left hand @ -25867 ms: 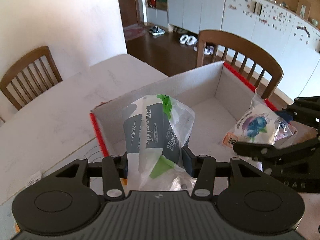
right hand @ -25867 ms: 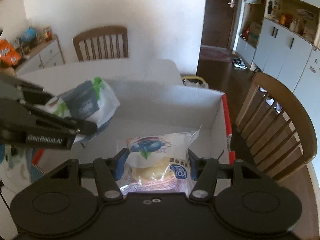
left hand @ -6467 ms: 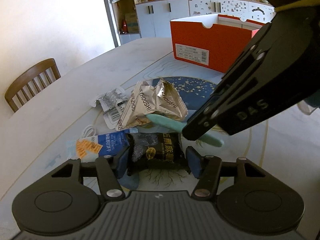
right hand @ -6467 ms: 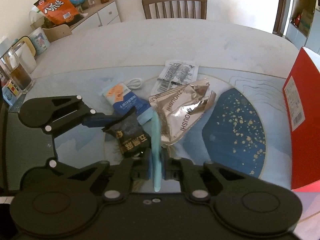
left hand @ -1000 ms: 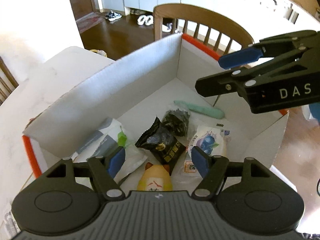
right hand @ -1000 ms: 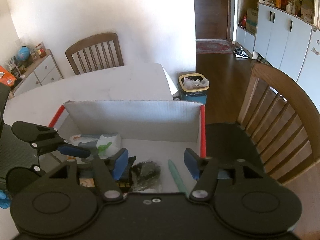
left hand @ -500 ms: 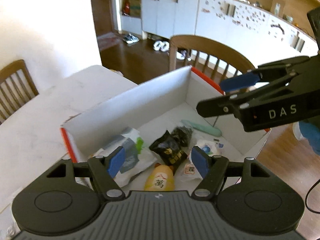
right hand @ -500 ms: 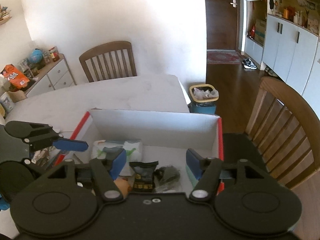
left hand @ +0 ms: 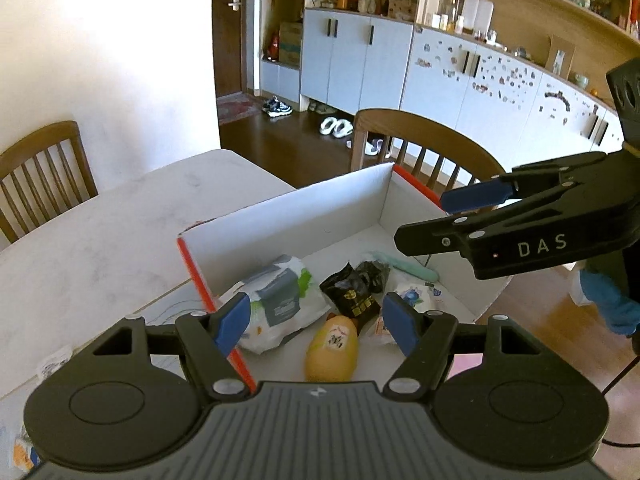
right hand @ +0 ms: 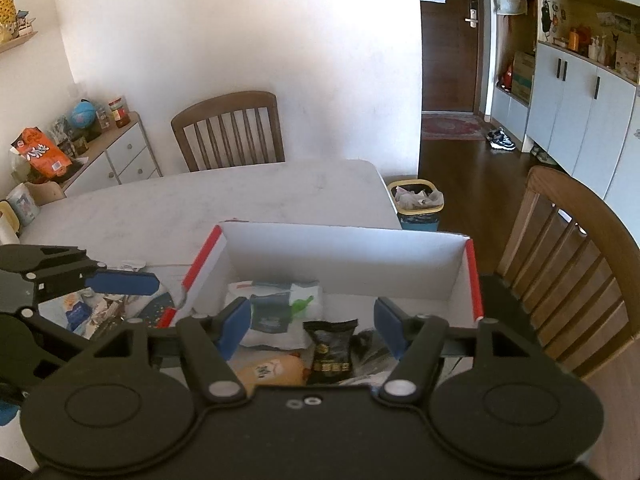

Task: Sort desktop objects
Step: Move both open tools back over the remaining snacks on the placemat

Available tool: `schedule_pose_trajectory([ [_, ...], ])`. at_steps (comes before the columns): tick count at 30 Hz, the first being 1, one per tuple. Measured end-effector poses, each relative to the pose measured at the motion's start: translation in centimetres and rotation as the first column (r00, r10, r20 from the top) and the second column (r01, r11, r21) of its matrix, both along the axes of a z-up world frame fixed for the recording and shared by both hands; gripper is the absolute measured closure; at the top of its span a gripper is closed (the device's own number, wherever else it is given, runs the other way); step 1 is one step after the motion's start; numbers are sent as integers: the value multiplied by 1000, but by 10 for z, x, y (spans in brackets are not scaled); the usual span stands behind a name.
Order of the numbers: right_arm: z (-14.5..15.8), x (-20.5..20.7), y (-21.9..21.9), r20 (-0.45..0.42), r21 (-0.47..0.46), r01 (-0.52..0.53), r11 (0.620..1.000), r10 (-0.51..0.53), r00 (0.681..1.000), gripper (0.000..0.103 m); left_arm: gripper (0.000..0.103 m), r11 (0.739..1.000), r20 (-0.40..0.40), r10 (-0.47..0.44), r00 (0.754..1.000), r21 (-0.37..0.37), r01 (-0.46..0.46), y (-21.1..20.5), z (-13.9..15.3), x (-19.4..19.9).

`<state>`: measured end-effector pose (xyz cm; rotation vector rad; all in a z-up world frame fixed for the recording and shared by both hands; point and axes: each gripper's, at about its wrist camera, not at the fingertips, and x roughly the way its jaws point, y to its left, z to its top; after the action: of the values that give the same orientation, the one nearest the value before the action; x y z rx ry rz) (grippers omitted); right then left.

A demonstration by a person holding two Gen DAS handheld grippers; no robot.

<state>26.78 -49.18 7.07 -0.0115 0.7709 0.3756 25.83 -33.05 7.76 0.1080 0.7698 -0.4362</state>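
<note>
Left gripper (left hand: pixel 316 322): jaws spread wide, nothing between them; low centre of the left wrist view, above the near end of the box.
Right gripper (right hand: pixel 312 326): jaws also wide and bare; low centre of the right wrist view, over the box's near edge. In the left wrist view it reaches in from the right of the frame (left hand: pixel 472 216).
Box (left hand: pixel 288 224): white inside, red rims, open top; fills mid-frame in both views, standing at the counter's edge.
Box contents: white tissue pack (left hand: pixel 276 300) with grey and green print, left of centre; yellow pouch (left hand: pixel 332 346) nearest the left jaws; black snack packet (left hand: pixel 352 294) in the middle, touching a crumpled dark wrapper (left hand: pixel 372 274); mint-green stick (left hand: pixel 404 266) toward the far right; blueberry-print bag (left hand: pixel 412 296) by the right pad.
Counter (right hand: pixel 200 204): pale marbled top, upper left of the box; loose packets (right hand: pixel 92 308) lie at lower left in the right wrist view.
Room: wooden chairs (right hand: pixel 230 132), white wall, dark wood floor, white cabinets (left hand: pixel 360 60), small bin (right hand: pixel 418 204) past the counter's corner.
</note>
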Motion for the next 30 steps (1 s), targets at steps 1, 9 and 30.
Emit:
schedule_pose_trajectory([
  [1, 1, -2, 4, 1, 3, -1, 1000, 1, 1000, 34, 31, 1000, 4, 4, 1000, -1, -4, 4, 1, -3],
  [9, 5, -20, 38, 15, 3, 3, 1000, -3, 1000, 33, 31, 1000, 35, 22, 999, -14, -21, 46, 8, -30],
  [30, -3, -54, 151, 15, 4, -65, 998, 65, 998, 20, 20, 991, 71, 134, 988, -7, -134, 160, -1, -73],
])
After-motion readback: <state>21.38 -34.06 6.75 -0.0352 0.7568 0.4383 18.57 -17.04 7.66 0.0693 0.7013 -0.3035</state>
